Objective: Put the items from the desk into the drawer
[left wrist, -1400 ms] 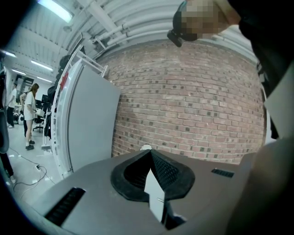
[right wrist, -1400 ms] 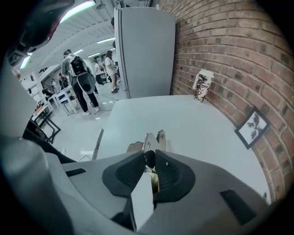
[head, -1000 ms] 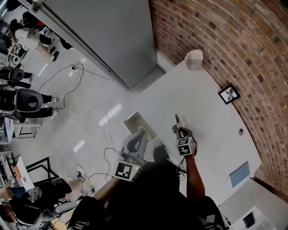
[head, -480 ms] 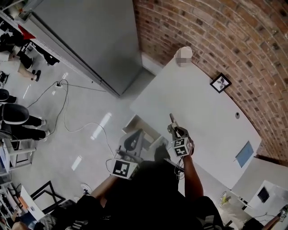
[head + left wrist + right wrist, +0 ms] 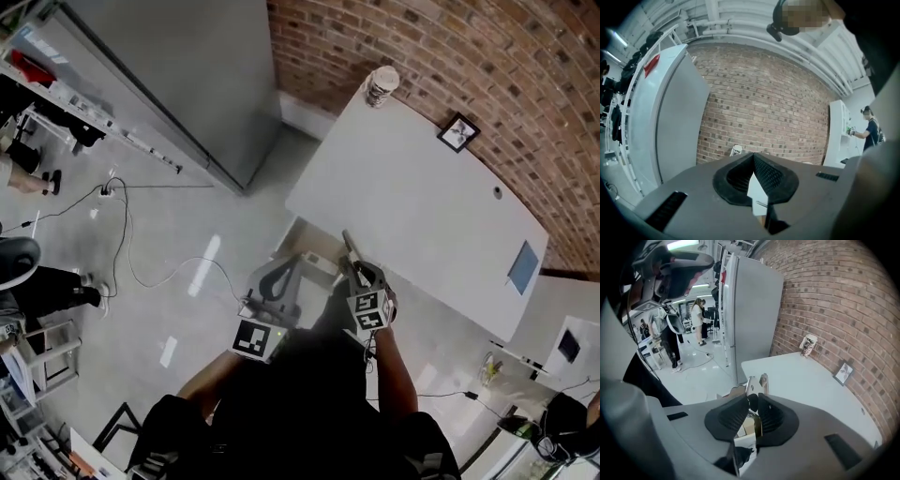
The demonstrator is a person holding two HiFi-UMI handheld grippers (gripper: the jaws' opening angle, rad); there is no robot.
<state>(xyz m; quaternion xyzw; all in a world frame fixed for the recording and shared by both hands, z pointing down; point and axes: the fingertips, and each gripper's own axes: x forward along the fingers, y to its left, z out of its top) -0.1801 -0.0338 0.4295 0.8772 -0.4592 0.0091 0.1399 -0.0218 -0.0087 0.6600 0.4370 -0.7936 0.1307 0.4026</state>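
Note:
My right gripper [image 5: 353, 264] [image 5: 753, 402] is shut on a small metal clip-like item [image 5: 346, 243] [image 5: 756, 383], whose two shiny prongs stick out past the jaws. It hangs at the near left edge of the white desk [image 5: 422, 216], over the open drawer [image 5: 307, 246]. To its left, my left gripper [image 5: 279, 283] [image 5: 753, 157] is shut and holds nothing. It points level toward the brick wall. On the desk stand a paper cup [image 5: 382, 85] [image 5: 807, 345] and a small picture frame [image 5: 457, 131] [image 5: 843, 373]. A blue flat item [image 5: 522, 266] lies near the right end.
A tall grey cabinet [image 5: 187, 75] stands left of the desk, against the brick wall [image 5: 450, 47]. Cables [image 5: 141, 272] trail over the floor at left. A small dark round spot [image 5: 497, 192] sits on the desktop. People stand in the background of both gripper views.
Both grippers have drawn back from over the desktop toward its near left edge and the drawer. The right one has carried the metal item along. The head view has swung, shifting the desk up and right.

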